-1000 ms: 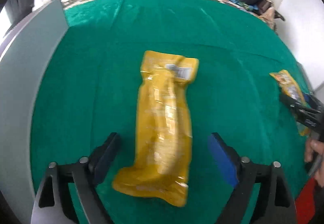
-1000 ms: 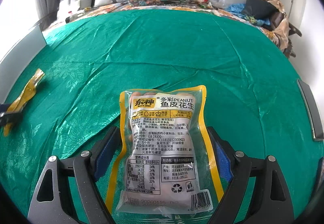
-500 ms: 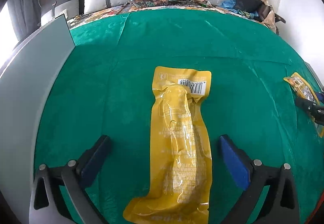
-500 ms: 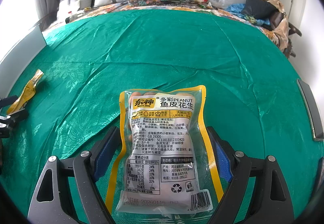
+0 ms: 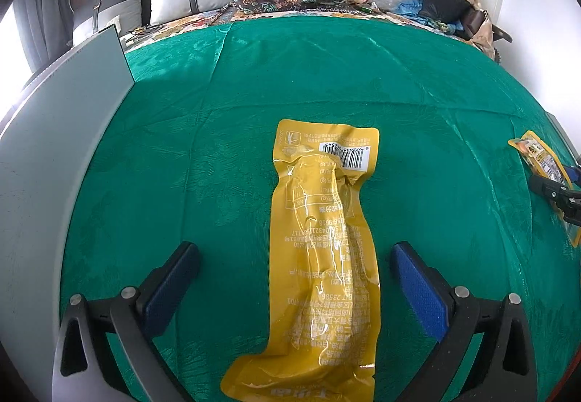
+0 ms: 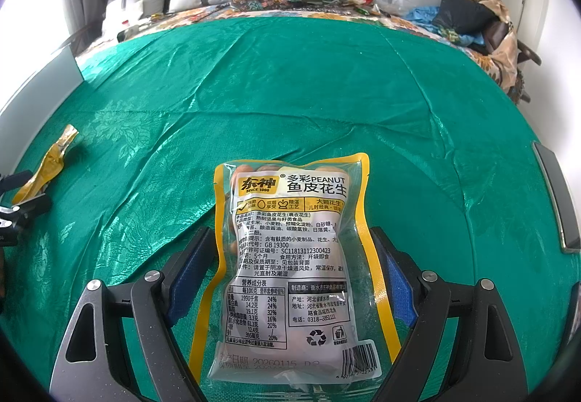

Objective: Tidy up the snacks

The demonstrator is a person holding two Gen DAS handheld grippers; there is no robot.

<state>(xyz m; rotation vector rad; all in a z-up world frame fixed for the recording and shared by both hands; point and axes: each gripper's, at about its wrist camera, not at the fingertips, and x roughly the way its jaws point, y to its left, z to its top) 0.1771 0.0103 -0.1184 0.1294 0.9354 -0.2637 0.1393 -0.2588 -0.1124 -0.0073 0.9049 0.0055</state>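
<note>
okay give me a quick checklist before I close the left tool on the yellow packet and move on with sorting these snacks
1. Yellow packet lies between the left tool fingers: ok.
2. Left tool open wide, both fingers apart from the packet: ok.
3. Packet flat on the green cloth: ok.
4. Peanut bag sits between the right tool fingers: ok.
5. Right tool actually gripping the bag: cannot tell.
6. Grey tray at left free of the tool: ok.
</note>
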